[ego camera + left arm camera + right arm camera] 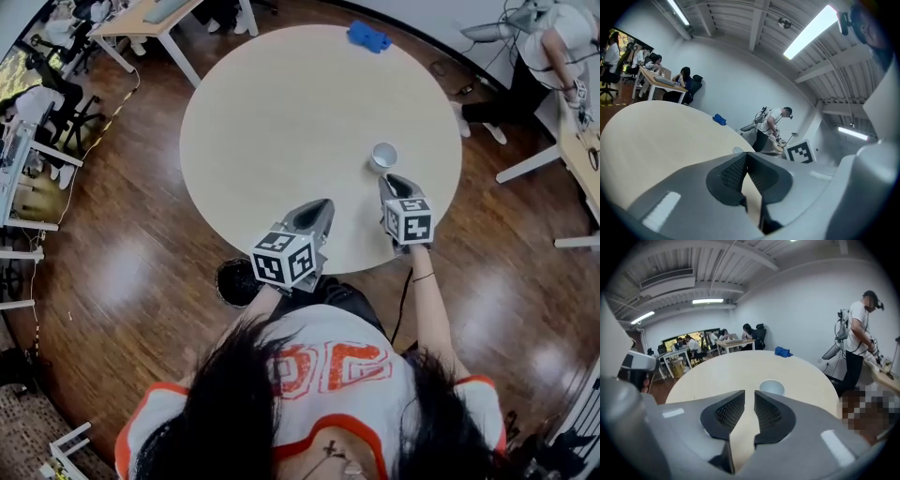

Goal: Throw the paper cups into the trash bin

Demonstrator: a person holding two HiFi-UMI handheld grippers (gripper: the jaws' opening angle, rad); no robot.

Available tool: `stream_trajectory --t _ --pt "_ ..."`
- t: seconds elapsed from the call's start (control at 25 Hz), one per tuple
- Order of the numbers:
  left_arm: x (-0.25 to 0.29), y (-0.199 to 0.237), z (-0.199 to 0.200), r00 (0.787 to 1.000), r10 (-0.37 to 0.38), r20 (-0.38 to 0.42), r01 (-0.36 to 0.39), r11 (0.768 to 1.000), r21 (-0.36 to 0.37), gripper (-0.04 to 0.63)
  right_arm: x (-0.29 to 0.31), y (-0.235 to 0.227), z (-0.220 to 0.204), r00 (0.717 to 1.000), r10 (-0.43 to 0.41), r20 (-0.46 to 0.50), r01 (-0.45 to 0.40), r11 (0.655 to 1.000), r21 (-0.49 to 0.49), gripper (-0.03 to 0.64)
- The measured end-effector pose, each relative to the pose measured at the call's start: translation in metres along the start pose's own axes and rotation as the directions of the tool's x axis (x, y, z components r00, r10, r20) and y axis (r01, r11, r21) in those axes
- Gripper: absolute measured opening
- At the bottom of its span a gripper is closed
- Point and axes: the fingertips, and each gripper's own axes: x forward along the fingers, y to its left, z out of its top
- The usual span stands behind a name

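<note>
The left tool (322, 206) and right tool (395, 180) reach up from the bottom of the frame over the near edge of the round tabletop (281, 122). The left tool's jaws are closed on nothing, and the right tool's jaws are a little apart and empty. The white paper cup (382, 156) stands upright just past the right tool, right of the middle. Below the tabletop, a dark round bin (239, 281) sits on the shiny brown wood floor (131, 253).

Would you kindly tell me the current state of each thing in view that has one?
White paper cup: upright on the round beige table, mouth up, not gripped.
Left gripper: shut, empty.
Right gripper: narrowly open, nothing between its jaws, cup just beyond its tips.
Black trash bin: upright on the floor, open-topped.
</note>
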Motion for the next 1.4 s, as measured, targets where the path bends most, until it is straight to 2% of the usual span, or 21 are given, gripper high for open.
stream_trajectory --t 0.04,0.16,0.32,0.64,0.76,0.92,1.08,1.4 --pt "0.002 0.001 0.0 1.0 -0.004 -0.005 0.004 1.0 -0.007 0.0 0.009 -0.004 -0.002 0.999 -0.008 -0.036 0.007 0.999 -0.032 0.064" --pt "0.005 0.006 -0.004 1.0 0.004 -0.017 -0.004 1.0 -0.031 0.0 0.033 -0.011 -0.006 0.993 -0.034 -0.109 0.02 0.992 -0.125 0.081" --pt "0.005 0.014 -0.001 0.999 0.034 -0.032 -0.034 0.999 0.003 0.0 0.06 -0.015 -0.009 0.982 -0.061 -0.177 0.019 0.973 -0.23 0.101" --pt "0.006 0.029 0.005 0.998 0.062 -0.031 -0.063 0.998 -0.021 0.0 0.096 -0.036 -0.032 0.937 -0.139 -0.32 0.053 0.964 -0.262 0.108" --pt "0.004 0.032 0.003 0.997 0.071 -0.036 -0.072 0.997 -0.026 0.0 0.095 -0.042 -0.028 0.939 -0.161 -0.302 0.086 0.965 -0.249 0.052" --pt "-0.004 0.033 0.003 0.997 0.077 -0.033 -0.077 0.997 -0.021 0.0 0.085 -0.04 -0.028 0.946 -0.152 -0.287 0.108 0.981 -0.161 0.035" --pt "-0.01 0.031 0.005 0.997 0.078 -0.023 -0.078 0.997 -0.005 0.0 0.064 -0.024 -0.007 0.978 -0.113 -0.176 0.093 0.989 -0.117 0.029" --pt "-0.025 0.018 -0.003 0.996 0.094 0.002 -0.094 0.996 0.005 0.0 -0.008 0.022 -0.019 0.997 -0.035 -0.063 0.035 0.999 0.0 0.028"
